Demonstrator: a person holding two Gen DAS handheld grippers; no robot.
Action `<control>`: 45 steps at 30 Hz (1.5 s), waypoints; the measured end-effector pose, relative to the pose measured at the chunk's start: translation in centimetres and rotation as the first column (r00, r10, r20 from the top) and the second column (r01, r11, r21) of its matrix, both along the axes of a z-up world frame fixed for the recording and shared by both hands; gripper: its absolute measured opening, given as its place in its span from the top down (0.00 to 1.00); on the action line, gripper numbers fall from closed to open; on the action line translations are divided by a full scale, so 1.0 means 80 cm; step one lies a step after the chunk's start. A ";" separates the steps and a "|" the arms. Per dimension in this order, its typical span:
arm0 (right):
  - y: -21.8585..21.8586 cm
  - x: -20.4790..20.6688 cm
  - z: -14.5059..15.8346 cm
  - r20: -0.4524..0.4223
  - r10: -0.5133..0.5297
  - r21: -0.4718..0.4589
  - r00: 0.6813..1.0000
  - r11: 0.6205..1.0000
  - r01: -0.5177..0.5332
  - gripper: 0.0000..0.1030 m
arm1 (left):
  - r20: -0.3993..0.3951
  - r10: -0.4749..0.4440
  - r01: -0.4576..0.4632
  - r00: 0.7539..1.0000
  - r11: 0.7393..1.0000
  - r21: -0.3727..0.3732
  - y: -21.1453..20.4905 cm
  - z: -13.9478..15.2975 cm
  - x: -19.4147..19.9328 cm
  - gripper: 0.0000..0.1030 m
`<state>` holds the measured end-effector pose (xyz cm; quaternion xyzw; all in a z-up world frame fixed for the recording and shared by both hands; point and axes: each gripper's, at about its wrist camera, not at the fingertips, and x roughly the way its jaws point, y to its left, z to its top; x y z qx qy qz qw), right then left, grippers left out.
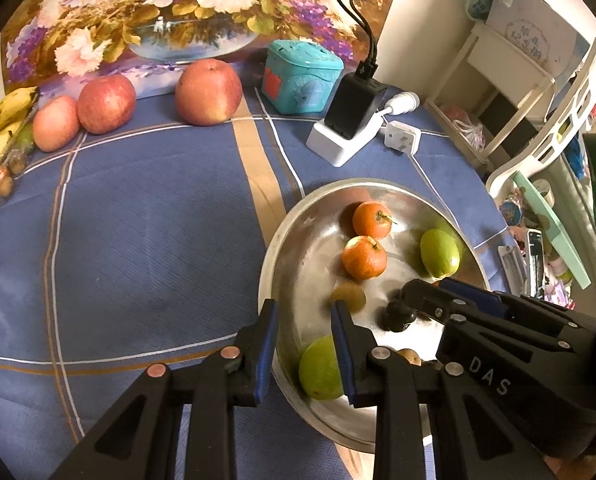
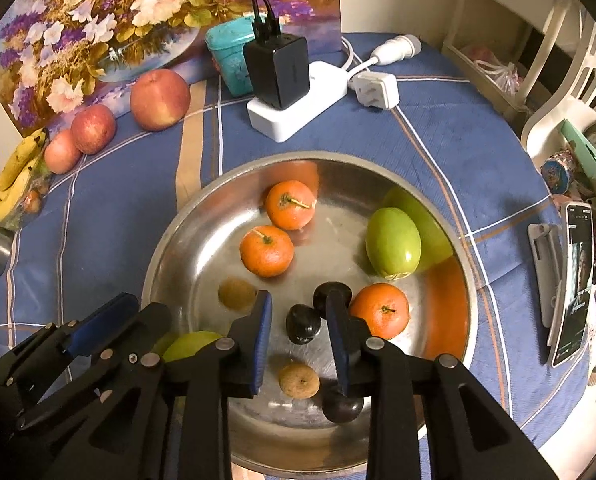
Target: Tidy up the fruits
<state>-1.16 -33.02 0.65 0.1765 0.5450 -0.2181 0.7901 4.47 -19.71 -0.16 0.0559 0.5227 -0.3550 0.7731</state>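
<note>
Far left on the tabletop (image 2: pixel 109 236), covered in blue plaid cloth, lies a bunch of bananas (image 2: pixel 15 176). Right of it, three red apples (image 2: pixel 159 98) sit in a row before a floral painting (image 2: pixel 97 20). A white power strip (image 2: pixel 298 108) with a black charger sits further right, a phone (image 2: pixel 576 280) at the far right edge.

The steel bowl (image 2: pixel 177 248) occupies the near centre. It holds three mandarins (image 2: pixel 266 250), two green fruits (image 2: pixel 394 241), two small brown fruits (image 2: pixel 299 380) and three dark plums (image 2: pixel 302 323).

The left gripper (image 1: pixel 304 320) hangs over the bowl's near left rim, fingers slightly spread, pinching nothing. The right gripper (image 2: pixel 298 312) hangs over the bowl; its fingers flank one plum with gaps on both sides.
</note>
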 end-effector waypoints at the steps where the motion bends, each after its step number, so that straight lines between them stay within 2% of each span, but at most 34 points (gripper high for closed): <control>1: 0.000 0.000 0.001 0.002 -0.001 -0.002 1.000 1.000 0.001 0.72 | -0.002 0.003 -0.003 1.000 1.000 -0.001 0.001 0.000 0.001 0.71; 7: 0.001 0.001 0.002 0.001 0.000 -0.003 1.000 1.000 0.000 0.72 | -0.017 0.050 -0.050 0.999 0.998 0.026 0.012 -0.003 0.009 0.70; 9: 0.001 0.001 0.001 0.002 -0.002 0.002 1.000 1.000 0.002 0.70 | -0.029 0.093 -0.092 0.995 0.995 0.044 0.021 -0.007 0.015 0.62; 10: 0.000 0.001 0.001 0.004 -0.006 0.005 1.000 1.000 0.006 0.57 | -0.030 0.108 -0.106 0.994 0.993 0.052 0.024 -0.008 0.017 0.47; 11: -0.001 0.001 0.001 0.005 -0.012 0.004 1.000 1.000 0.012 0.48 | -0.029 0.130 -0.128 0.991 0.990 0.064 0.029 -0.010 0.020 0.32; 12: -0.002 0.001 0.000 0.007 -0.014 0.002 1.000 1.000 0.014 0.33 | -0.025 0.148 -0.145 0.989 0.987 0.074 0.034 -0.011 0.023 0.29; 15: -0.003 0.002 0.000 0.008 -0.014 -0.003 1.000 1.000 0.014 0.30 | -0.012 0.200 -0.197 0.980 0.975 0.107 0.048 -0.015 0.031 0.27; 17: -0.003 0.002 -0.001 0.005 -0.012 -0.006 1.000 1.000 0.012 0.28 | -0.002 0.237 -0.234 0.972 0.964 0.129 0.057 -0.019 0.036 0.15; 21: -0.001 0.004 -0.004 -0.003 -0.001 -0.013 1.000 1.000 0.001 0.25 | 0.004 0.294 -0.292 0.956 0.946 0.140 0.074 -0.023 0.046 0.09; 23: 0.001 0.005 -0.004 -0.002 0.006 -0.018 1.000 1.000 -0.006 0.23 | 0.018 0.319 -0.318 0.948 0.937 0.143 0.082 -0.024 0.050 0.00; 25: 0.003 0.006 -0.004 -0.001 0.012 -0.025 1.000 1.000 -0.012 0.16 | 0.038 0.336 -0.338 0.941 0.930 0.148 0.087 -0.024 0.052 0.00; 27: 0.005 0.006 -0.003 0.010 0.019 -0.022 1.000 1.000 -0.019 0.12 | 0.052 0.349 -0.353 0.936 0.923 0.156 0.091 -0.024 0.055 0.00; 38: 0.012 0.010 -0.004 0.012 0.034 -0.055 0.999 0.998 -0.033 0.12 | 0.065 0.376 -0.381 0.924 0.901 0.207 0.099 -0.034 0.061 0.00; 42: 0.016 0.011 -0.007 0.000 0.048 -0.054 0.999 0.997 -0.048 0.12 | 0.097 0.407 -0.418 0.908 0.870 0.263 0.103 -0.038 0.061 0.00; 45: 0.020 0.011 -0.006 0.006 0.051 -0.050 0.999 0.997 -0.051 0.12 | 0.165 0.422 -0.453 0.891 0.825 0.339 0.104 -0.039 0.059 0.00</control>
